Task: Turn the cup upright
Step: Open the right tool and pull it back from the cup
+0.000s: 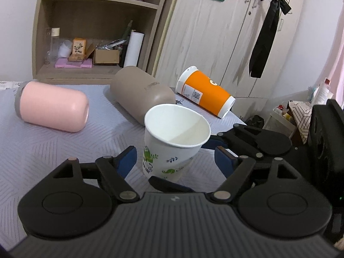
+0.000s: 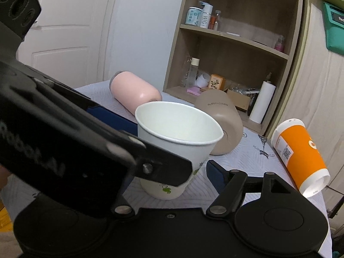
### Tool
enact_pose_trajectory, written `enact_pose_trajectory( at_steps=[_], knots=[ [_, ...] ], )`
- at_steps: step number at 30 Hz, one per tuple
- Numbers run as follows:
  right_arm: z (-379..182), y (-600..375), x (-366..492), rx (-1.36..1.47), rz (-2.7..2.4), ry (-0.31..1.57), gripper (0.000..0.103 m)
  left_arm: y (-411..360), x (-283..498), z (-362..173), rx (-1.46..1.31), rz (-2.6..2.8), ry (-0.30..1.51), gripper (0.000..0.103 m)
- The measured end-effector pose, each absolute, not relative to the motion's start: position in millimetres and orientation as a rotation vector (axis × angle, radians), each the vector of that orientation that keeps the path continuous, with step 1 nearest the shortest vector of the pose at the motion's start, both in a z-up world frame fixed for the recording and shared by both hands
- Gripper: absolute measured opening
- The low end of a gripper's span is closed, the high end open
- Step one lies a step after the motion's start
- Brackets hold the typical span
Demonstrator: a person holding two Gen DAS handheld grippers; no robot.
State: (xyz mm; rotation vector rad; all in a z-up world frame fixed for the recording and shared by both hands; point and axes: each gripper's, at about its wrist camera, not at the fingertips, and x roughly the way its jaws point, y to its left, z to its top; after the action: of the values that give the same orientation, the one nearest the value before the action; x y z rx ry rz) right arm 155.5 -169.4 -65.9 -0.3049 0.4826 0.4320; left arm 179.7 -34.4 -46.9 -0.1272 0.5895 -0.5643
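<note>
1. The wooden shelf unit [image 1: 94, 21] stands behind everything, its open compartments holding bottles, small cartons, a white roll and a pink pad.
2. The desk [image 1: 43, 146] wears a pale grey cloth with a stitched, quilted line pattern.
3. A taupe tumbler [image 1: 142, 92], matte and round-shouldered, lies on its side behind the paper cup, its base turned this way.
4. A pink tumbler [image 1: 53, 105], smooth with a grey band at its far end, lies on its side well off to the left.
5. A tall orange paper cup [image 1: 204, 92] with white rims and a printed label lies tipped over near the desk's right edge.
6. The left gripper [image 1: 174, 161] is black plastic with blue pads; its jaws are spread wide, one to each side of the white cup, neither pad touching it.
7. The right gripper [image 2: 172, 174] comes in from the other side; its right finger stands clear of the cup, while its left one is hidden behind the other tool, so I cannot tell how its jaws stand.
8. The white paper cup [image 1: 172, 142], printed with green creatures and sprigs, stands mouth-up on the cloth, leaning slightly; its inside is bare and white.
</note>
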Motion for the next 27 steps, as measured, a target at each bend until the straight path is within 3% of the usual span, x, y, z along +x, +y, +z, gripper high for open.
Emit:
enact_pose_trajectory(
  at_steps=[27],
  knots=[
    [6,-209,48,-0.052,0.159,0.268,0.079,-8,83,11,-0.089,-0.216,0.539,0.083]
  ],
)
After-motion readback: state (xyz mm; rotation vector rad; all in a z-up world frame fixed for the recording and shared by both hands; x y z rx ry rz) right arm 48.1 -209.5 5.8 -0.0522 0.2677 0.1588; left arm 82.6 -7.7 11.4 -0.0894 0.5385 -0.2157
